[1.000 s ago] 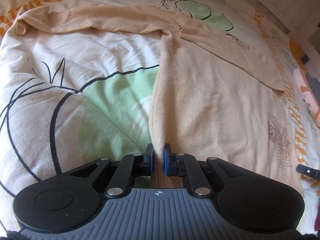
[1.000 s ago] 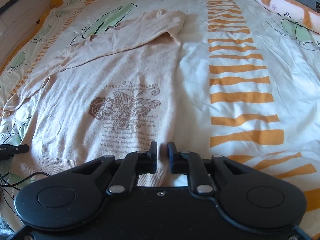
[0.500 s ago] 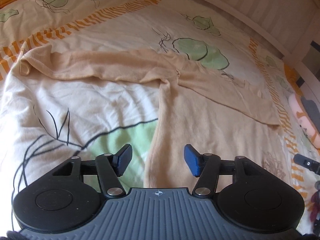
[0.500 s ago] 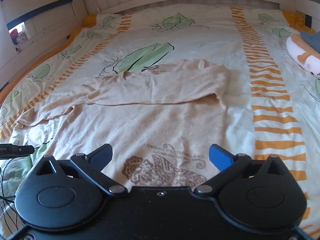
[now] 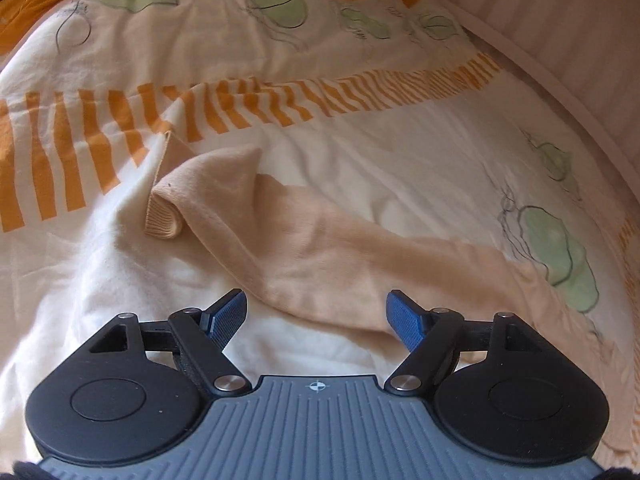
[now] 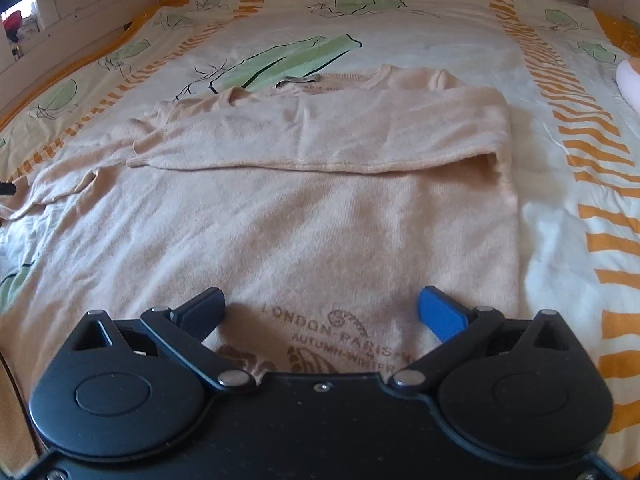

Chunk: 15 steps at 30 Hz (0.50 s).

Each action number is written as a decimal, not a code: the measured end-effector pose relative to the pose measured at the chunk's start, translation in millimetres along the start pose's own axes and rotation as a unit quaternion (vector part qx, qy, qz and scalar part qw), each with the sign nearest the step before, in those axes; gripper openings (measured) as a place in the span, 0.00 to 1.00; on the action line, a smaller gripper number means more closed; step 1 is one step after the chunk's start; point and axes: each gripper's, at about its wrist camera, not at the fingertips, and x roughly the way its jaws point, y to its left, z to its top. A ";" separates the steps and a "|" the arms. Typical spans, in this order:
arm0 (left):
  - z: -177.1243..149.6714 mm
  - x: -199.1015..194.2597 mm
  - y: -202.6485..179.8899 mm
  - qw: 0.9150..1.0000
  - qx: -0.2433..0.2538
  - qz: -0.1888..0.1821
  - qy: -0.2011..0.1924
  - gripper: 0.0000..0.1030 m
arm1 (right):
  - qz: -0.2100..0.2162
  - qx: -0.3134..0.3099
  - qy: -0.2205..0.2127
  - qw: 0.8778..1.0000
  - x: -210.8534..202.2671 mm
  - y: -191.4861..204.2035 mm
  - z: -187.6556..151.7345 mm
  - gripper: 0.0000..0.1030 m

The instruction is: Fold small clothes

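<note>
A small beige knit sweater [image 6: 304, 216] lies flat on the bed, front up, with a brown print near the hem. One sleeve [image 6: 320, 136] is folded across the chest. The other sleeve [image 5: 320, 252] stretches out to the side, its ribbed cuff [image 5: 164, 216] curled. My left gripper [image 5: 316, 316] is open and empty, hovering over that stretched sleeve. My right gripper [image 6: 320, 312] is open and empty above the sweater's printed lower part.
The bedspread [image 6: 440, 40] is cream with green leaf drawings and orange striped bands [image 5: 72, 148]. A white slatted bed frame [image 5: 580, 40] runs along the far edge. A pale cushion [image 6: 630, 84] lies at the right edge.
Both grippers were shut on the sweater's hem a second ago, then opened and let go. The left gripper has swung over to the outstretched sleeve; the right has lifted and moved forward.
</note>
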 end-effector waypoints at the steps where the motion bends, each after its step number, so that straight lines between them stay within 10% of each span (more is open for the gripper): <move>1: 3.5 6.7 4.0 1.000 -0.008 0.003 0.004 0.73 | -0.004 -0.009 -0.002 1.000 0.3 2.0 -1.6 1.00; 8: 14.0 30.8 11.7 0.999 -0.040 0.017 -0.008 0.70 | -0.018 -0.021 -0.026 0.999 1.7 5.7 -11.1 1.00; 13: 25.1 34.5 8.9 0.998 -0.065 0.014 -0.020 0.09 | -0.011 -0.016 -0.026 0.999 1.7 3.2 -9.6 1.00; 15: 28.4 23.7 -4.2 0.997 -0.046 0.013 -0.056 0.03 | -0.007 -0.015 -0.025 1.000 1.7 2.2 -9.1 1.00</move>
